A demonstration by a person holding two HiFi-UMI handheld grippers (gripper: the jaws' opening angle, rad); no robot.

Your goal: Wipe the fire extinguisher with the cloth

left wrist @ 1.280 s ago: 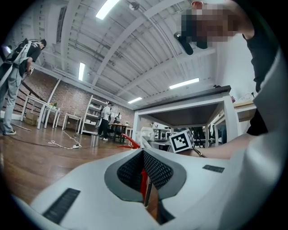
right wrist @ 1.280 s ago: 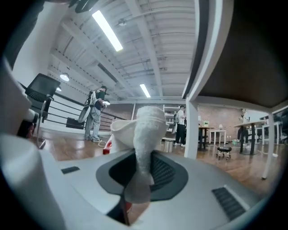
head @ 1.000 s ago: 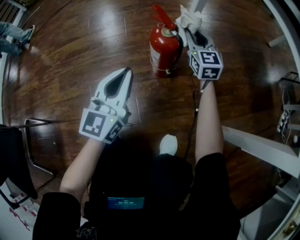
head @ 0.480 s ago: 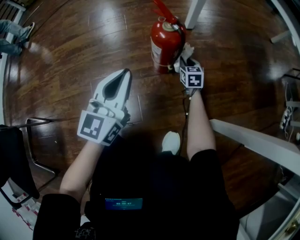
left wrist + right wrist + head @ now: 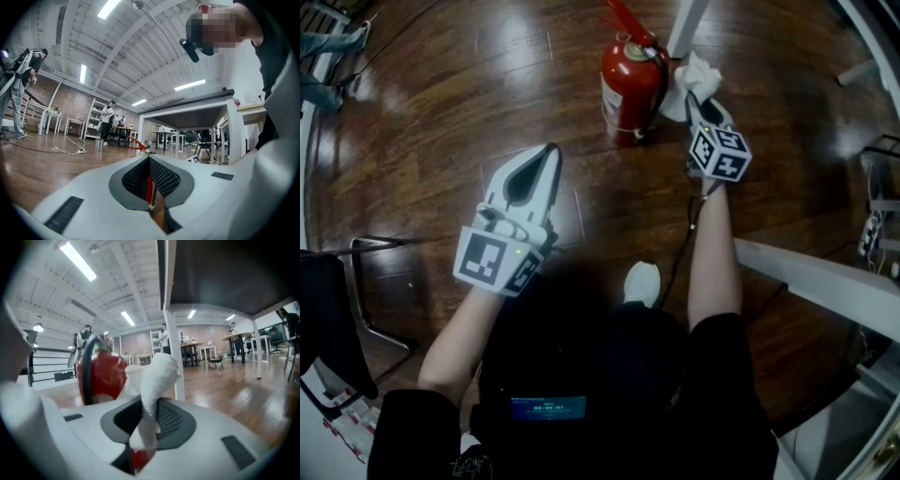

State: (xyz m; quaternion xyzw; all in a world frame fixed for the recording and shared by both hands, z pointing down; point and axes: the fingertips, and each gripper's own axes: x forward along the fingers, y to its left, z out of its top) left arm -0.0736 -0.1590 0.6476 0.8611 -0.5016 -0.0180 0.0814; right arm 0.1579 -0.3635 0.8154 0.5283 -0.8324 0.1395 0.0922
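Observation:
The red fire extinguisher (image 5: 632, 86) stands upright on the wooden floor at the top centre of the head view. My right gripper (image 5: 701, 101) is just to its right, shut on a white cloth (image 5: 694, 77) that bunches out past the jaw tips. The cloth lies close against the cylinder's right side; contact is unclear. In the right gripper view the cloth (image 5: 156, 380) sticks up between the jaws of the right gripper (image 5: 145, 401), with the extinguisher (image 5: 101, 377) close at the left. My left gripper (image 5: 549, 152) hangs lower left, shut and empty, away from the extinguisher (image 5: 137, 143).
A white table leg (image 5: 685, 24) stands right behind the extinguisher, and a white frame bar (image 5: 825, 289) runs at the right. A black chair (image 5: 352, 291) is at the left. A cable (image 5: 680, 255) trails on the floor beside the person's shoe (image 5: 639, 284).
The right gripper with the cloth swept down the extinguisher's right side, then came back up and slightly to the right. The left gripper stayed in place.

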